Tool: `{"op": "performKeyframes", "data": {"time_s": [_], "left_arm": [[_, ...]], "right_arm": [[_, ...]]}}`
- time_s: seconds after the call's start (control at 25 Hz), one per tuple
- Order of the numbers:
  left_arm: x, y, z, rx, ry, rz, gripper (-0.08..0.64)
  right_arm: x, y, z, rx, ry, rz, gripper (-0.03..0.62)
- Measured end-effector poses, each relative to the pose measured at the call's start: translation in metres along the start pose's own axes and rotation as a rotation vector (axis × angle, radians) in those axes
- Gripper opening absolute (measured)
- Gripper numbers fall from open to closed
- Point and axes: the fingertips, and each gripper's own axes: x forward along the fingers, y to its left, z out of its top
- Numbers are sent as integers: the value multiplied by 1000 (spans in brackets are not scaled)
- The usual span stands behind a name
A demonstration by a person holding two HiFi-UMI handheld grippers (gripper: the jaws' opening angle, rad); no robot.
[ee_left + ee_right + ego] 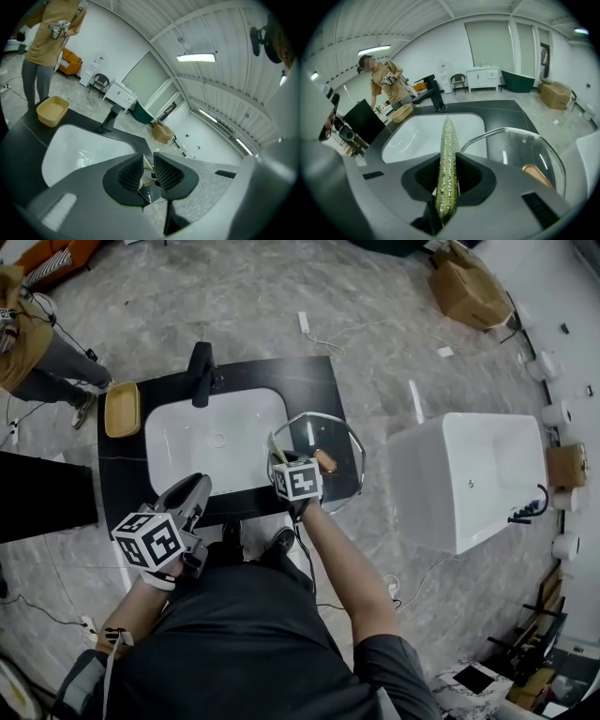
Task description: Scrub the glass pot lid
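Bench (117,479): dark slab, left-centre of the head view, with a white sink (183,460) set in it.

Lid (336,432): on the bench at the sink's right, just right of frame centre. It looks to lie flat; I can't rule out a slight tilt. It is round, so it has no long axis of its own. Its copper-toned handle (325,460) gives the only direction, running upper left to lower right in the head view. The handle appears to be on the upper face.

Left gripper (147,168): lower left of the head view, over the bench's near edge and well apart from the lid. Fingers drawn nearly together with only a slit left and nothing between them.

Right gripper (448,165): at the lid's left rim. Fingers clenched on a green sponge (446,136), held edge-on with its long axis running away toward the sink.

Progress: the sponge is in hand and brought to the lid, near the rim, but no contact is visible. No suds or water show on the glass. I judge the scrubbing barely started, if at all. Nearly the whole glass face is left to do, and the lid is not yet steadied by the left gripper.
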Motion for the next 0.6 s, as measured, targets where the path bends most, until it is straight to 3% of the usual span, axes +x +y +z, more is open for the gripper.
{"op": "performKeyframes", "data": {"time_s": [0.2, 0.36, 0.6], "left_arm": [[-10, 2, -7, -39, -28, 67, 71], [-22, 7, -4, -47, -72, 125, 71], [-23, 9, -9, -64, -86, 155, 71]], "right_arm": [[11, -9, 27, -14, 107, 188, 64], [26, -25, 26, -66, 194, 206, 64], [40, -44, 39, 116, 186, 194, 64]]}}
